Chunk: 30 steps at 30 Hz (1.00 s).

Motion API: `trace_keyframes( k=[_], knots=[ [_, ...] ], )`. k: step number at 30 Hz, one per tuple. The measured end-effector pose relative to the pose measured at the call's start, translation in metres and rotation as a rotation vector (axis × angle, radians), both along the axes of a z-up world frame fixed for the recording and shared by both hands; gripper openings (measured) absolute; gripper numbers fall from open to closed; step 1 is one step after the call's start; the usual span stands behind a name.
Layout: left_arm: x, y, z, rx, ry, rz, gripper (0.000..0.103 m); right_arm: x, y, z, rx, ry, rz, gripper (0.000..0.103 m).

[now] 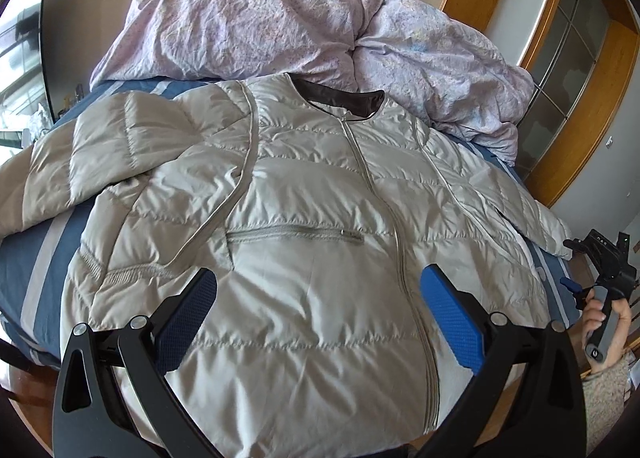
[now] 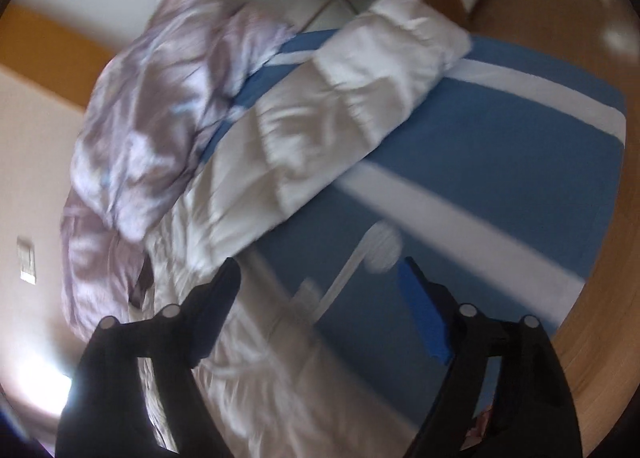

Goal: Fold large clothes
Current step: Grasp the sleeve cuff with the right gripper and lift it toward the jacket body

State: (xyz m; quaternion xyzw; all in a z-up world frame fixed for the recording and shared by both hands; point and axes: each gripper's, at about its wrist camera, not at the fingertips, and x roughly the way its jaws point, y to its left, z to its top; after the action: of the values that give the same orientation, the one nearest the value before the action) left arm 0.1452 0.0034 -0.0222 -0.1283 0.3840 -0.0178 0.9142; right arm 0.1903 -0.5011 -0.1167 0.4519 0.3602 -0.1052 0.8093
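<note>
Fingers of my left gripper (image 1: 318, 300) stand wide apart over the lower middle of the frame, gripping nothing, with the pale grey quilted puffer jacket (image 1: 304, 242) spread zip-up on the blue-and-white striped bedsheet (image 1: 28, 266) directly beyond them. My right gripper (image 2: 320, 282) is likewise spread wide and empty; in its blurred view the jacket's sleeve (image 2: 360, 97) stretches toward the upper right.

The left gripper (image 1: 318, 298) has its fingers (image 1: 450, 314) spread wide apart with nothing between them. At about 3 o'clock in the left wrist view, the right hand (image 1: 606, 328) grasps the handle of the right gripper (image 2: 320, 286), whose fingers (image 2: 420, 308) likewise stand wide apart and hold nothing.
</note>
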Motion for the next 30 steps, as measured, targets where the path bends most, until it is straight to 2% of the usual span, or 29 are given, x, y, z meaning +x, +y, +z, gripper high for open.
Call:
trace_keyframes(
  k=[5,9,21,24,26,30],
  knots=[
    [0.020,-0.003,0.002,-0.004,-0.003,-0.004,0.102,0.016,-0.052,-0.021,0.083,0.033,-0.110,0.075],
    [0.033,-0.004,0.003,-0.017,-0.007,-0.006,0.102,0.031,-0.074,-0.032,0.121,0.053,-0.150,0.070],
    [0.057,0.007,-0.005,-0.076,-0.004,0.032,0.102,0.063,-0.099,-0.033,0.066,0.086,-0.207,0.059],
    [0.060,0.009,-0.007,-0.058,-0.010,0.040,0.102,0.063,-0.099,-0.035,0.068,0.085,-0.222,0.049],
    [0.062,0.010,-0.007,-0.051,-0.013,0.040,0.102,0.066,-0.099,-0.037,0.065,0.092,-0.217,0.035],
    [0.065,0.015,-0.008,-0.042,-0.021,0.045,0.102,0.069,-0.099,-0.038,0.059,0.098,-0.220,0.025]
  ],
)
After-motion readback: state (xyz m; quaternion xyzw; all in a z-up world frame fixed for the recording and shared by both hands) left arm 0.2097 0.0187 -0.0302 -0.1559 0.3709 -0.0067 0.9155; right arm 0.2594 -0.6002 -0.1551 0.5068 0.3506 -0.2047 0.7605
